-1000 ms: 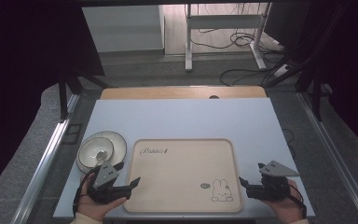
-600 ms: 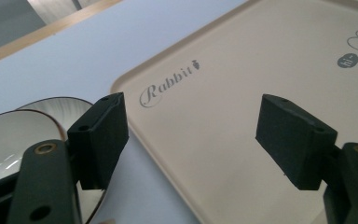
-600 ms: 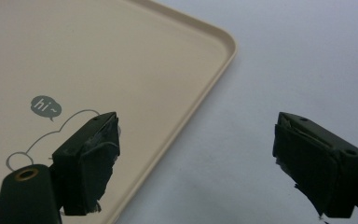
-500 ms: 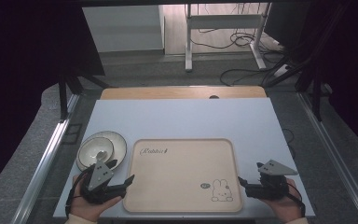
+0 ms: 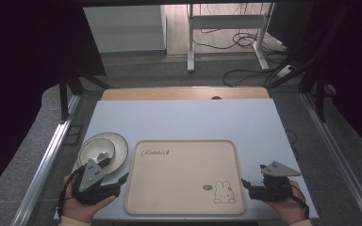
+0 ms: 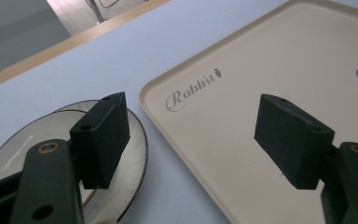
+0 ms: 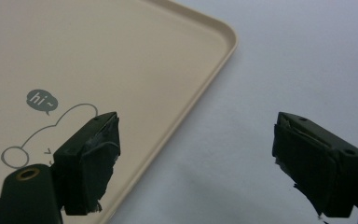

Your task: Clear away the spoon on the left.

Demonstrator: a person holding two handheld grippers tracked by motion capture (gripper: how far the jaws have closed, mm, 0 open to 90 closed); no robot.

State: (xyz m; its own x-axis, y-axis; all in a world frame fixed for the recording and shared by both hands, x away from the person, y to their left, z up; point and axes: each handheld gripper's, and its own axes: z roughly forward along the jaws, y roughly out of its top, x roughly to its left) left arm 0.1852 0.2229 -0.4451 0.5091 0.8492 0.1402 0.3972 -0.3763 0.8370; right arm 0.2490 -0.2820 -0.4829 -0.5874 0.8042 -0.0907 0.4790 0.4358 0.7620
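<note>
Tray point(image 5: 184, 176): beige, rabbit drawing, between both claws.
Left gripper point(image 6: 191, 140): jaws apart, empty.
Right gripper point(image 7: 196, 163): jaws apart, empty.
Table point(image 5: 184, 120): pale blue.

high view: above near table edge, facing forward-down, far | left gripper view: low, close, over beige rectangular plastic tray point(image 6: 242, 140) near-left corner | right gripper view: close, over near-right corner | shared: tray point(image 5: 184, 176)

The tray point(image 6: 279, 70) reads "Rabbit"; its speech bubble says "hi~".
</note>
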